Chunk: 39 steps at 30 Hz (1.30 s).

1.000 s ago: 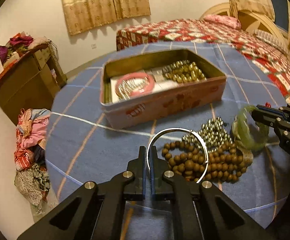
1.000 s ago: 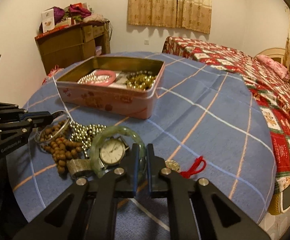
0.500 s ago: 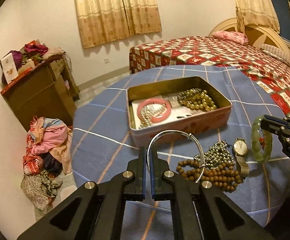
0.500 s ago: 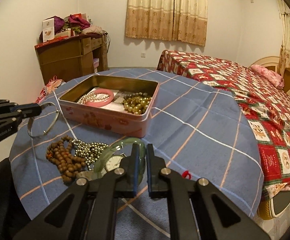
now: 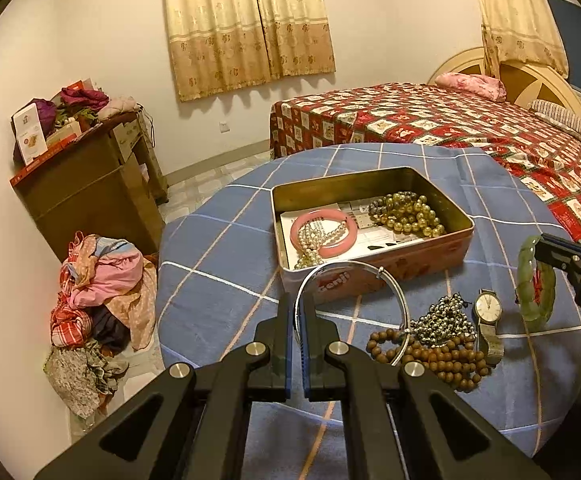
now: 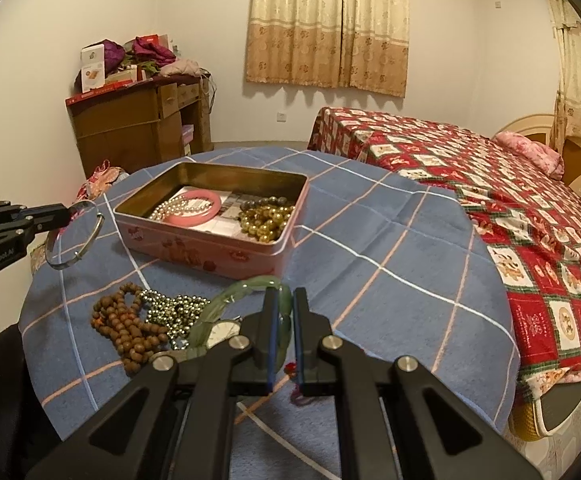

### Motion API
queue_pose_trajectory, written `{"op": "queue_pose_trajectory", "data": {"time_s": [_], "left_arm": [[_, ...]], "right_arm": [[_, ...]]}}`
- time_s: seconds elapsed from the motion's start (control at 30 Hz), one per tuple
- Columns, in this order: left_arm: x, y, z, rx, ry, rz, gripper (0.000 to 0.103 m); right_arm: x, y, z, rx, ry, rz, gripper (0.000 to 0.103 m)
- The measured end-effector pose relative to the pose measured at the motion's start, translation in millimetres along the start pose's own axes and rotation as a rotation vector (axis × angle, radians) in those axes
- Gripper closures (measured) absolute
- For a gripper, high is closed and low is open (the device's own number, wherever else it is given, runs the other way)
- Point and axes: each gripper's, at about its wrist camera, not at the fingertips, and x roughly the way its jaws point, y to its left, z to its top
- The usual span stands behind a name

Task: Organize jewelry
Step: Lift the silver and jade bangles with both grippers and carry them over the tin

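Note:
My left gripper [image 5: 299, 300] is shut on a thin silver bangle [image 5: 390, 284] and holds it in the air in front of the pink tin box [image 5: 374, 276]. It also shows in the right wrist view [image 6: 66, 214] with the bangle [image 6: 90, 246]. My right gripper [image 6: 283, 294] is shut on a green jade bangle [image 6: 246, 286], lifted above the table; it shows in the left wrist view [image 5: 538, 246] with the jade bangle [image 5: 530, 304]. The tin [image 6: 218, 252] holds a pink bangle [image 5: 322, 218], pearls [image 5: 310, 248] and yellow beads [image 5: 410, 212].
On the blue checked tablecloth [image 5: 218, 280] lie brown wooden beads [image 5: 442, 356], metal beads [image 5: 442, 316], a wristwatch [image 5: 488, 312] and a red cord [image 6: 290, 366]. A bed [image 6: 510, 200] stands right, a wooden cabinet [image 5: 90, 184] and a clothes pile [image 5: 98, 292] left.
Both grippers have risen and drawn back from the table, lifting the silver bangle and the jade bangle off the pile. The tin box now looks farther away.

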Motion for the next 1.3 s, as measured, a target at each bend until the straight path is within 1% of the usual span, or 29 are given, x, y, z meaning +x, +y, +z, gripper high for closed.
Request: {"op": "queue_pose_trajectory", "data": {"time_s": [0.3, 0.53, 0.87, 1.07, 1.3], "left_arm": [[-1, -3, 2, 0.002, -0.017, 0.002, 0.101], [2, 0, 13, -0.001, -0.037, 0.01, 0.101], [7, 2, 41, 0.02, -0.087, 0.031, 0.101], [11, 3, 52, 0.036, -0.093, 0.028, 0.101], [20, 0, 64, 0.058, -0.097, 0.032, 0.101]], "right_arm": [[0, -13, 2, 0.028, -0.005, -0.024, 0.095], [3, -11, 6, 0.025, -0.012, -0.025, 0.095], [6, -4, 38, -0.016, -0.061, -0.032, 0.095], [6, -5, 56, -0.039, -0.082, -0.04, 0.095], [12, -9, 75, -0.063, -0.085, -0.035, 0.095]]}}
